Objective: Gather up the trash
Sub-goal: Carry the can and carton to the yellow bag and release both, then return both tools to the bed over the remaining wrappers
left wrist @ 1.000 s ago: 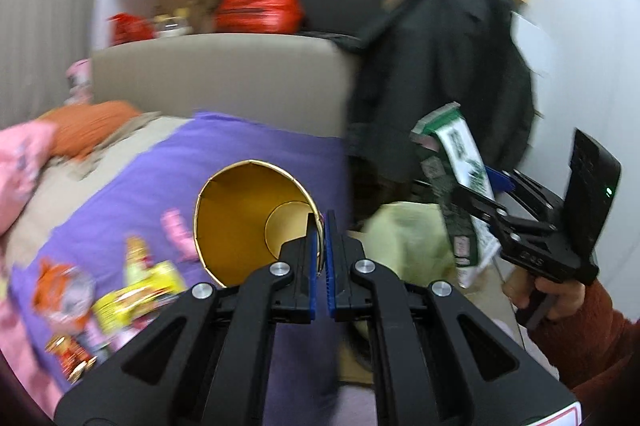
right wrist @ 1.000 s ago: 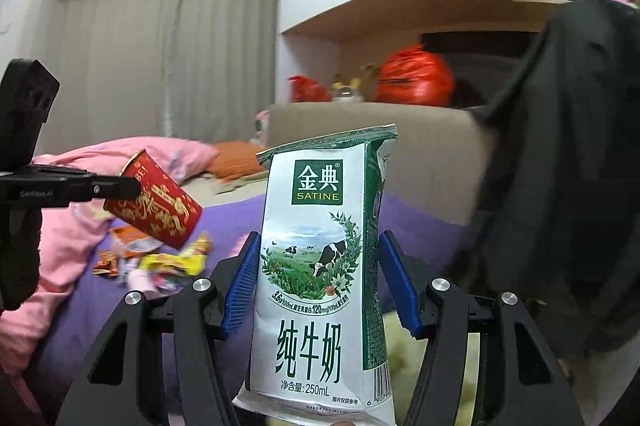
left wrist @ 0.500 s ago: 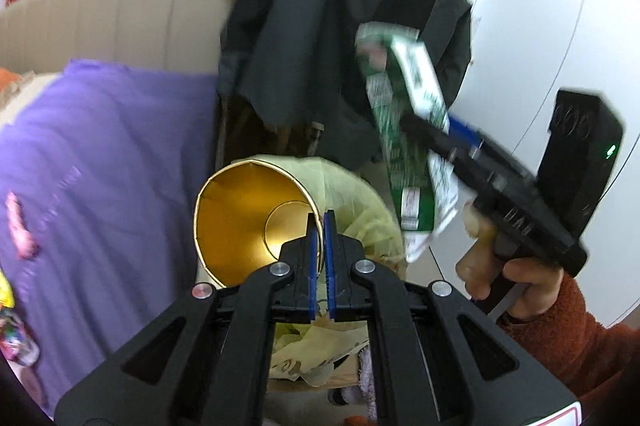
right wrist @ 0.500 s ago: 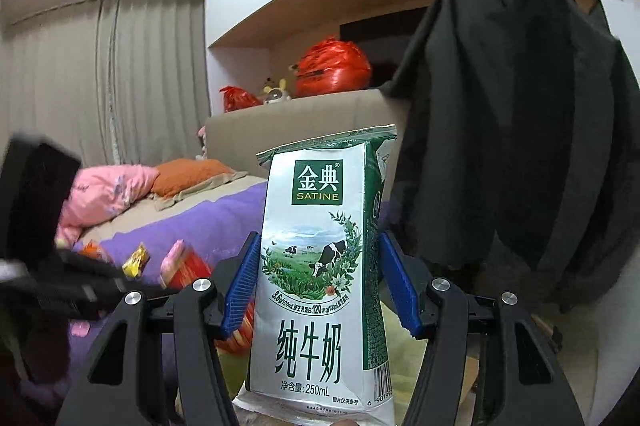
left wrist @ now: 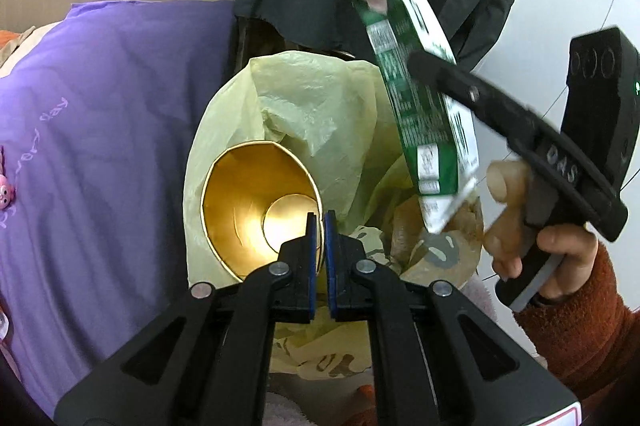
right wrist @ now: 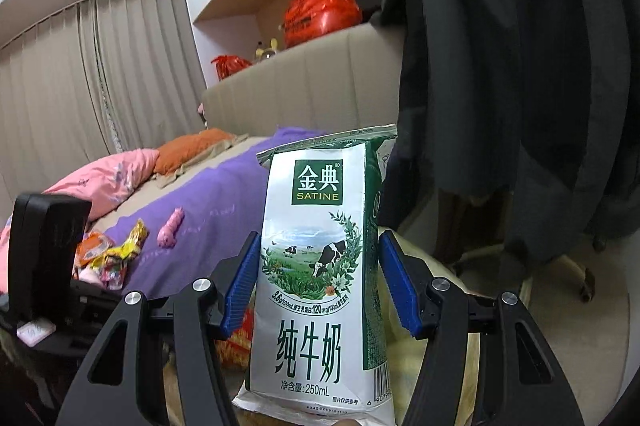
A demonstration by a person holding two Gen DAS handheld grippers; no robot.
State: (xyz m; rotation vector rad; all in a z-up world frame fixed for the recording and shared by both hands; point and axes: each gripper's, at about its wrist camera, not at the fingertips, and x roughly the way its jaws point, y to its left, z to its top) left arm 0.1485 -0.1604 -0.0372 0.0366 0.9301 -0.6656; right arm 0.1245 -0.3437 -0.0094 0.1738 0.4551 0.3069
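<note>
The left gripper (left wrist: 319, 226) is clamped on the rim of a paper cup with a gold-foil inside and a red printed outside (left wrist: 256, 210), its 2 blue pads pressed almost together with only the thin cup wall between them. The cup hangs with its mouth toward the camera, over the open mouth of a pale yellow plastic bin bag (left wrist: 320, 106) that stands beside the purple bedspread (left wrist: 100, 146). The cup looks light and thin-walled, likely to crease; a pinch at the rim, as here, seems enough to carry it.

The right gripper (right wrist: 318, 286) holds a white and green 250 mL milk carton (right wrist: 320, 266) upright between its wide-set blue pads, which sit against the 2 narrow sides at mid-height. The carton looks slightly puffed and dented at the top, so I judge it empty or nearly so: light, semi-stiff, smooth-skinned and apt to slip or buckle if squeezed hard. Mid-body across the narrow sides is a sound place to hold it.

The left wrist view shows what the right does not: the carton tilted above the bag's far edge, the bag's opening with brown paper inside, and the person's hand (left wrist: 532, 234) in a rust-coloured sleeve on the right handle. The right wrist view alone shows the carton's front label and more wrappers (right wrist: 116, 250) lying on the bedspread, still to be collected.
</note>
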